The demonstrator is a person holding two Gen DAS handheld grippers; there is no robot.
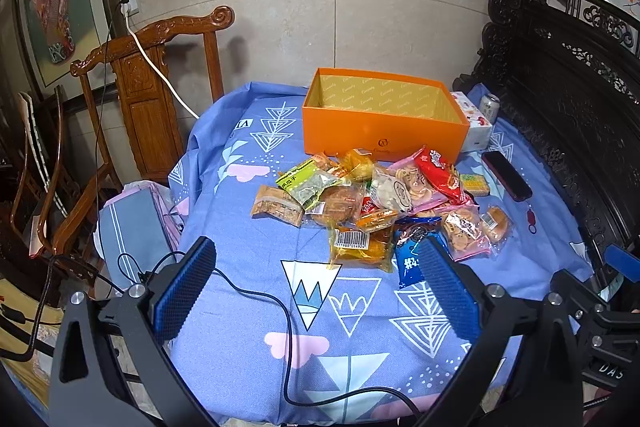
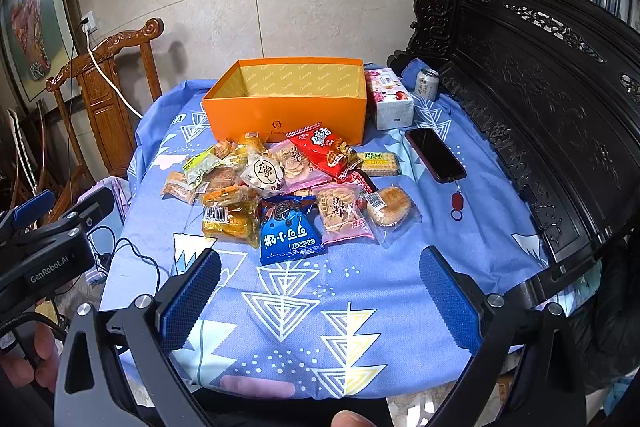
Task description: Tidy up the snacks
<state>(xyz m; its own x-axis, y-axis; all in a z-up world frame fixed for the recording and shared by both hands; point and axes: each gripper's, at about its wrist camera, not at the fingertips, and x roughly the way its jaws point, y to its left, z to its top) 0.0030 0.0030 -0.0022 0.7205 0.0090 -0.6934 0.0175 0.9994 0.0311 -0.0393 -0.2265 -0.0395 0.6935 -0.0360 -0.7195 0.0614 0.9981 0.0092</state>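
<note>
Mid-frame in both views, the snack packets (image 2: pixel 288 183) lie heaped before the orange box (image 2: pixel 288 99): light, crinkly, slippery, with crushable contents, so I'd pinch a sealed edge. Left gripper (image 1: pixel 316 279) and right gripper (image 2: pixel 320 287) both gape empty.

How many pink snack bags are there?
2 pink bags: one in the pile's middle beside the red bag, one at the front beside the blue bag. More may hide underneath.
</note>
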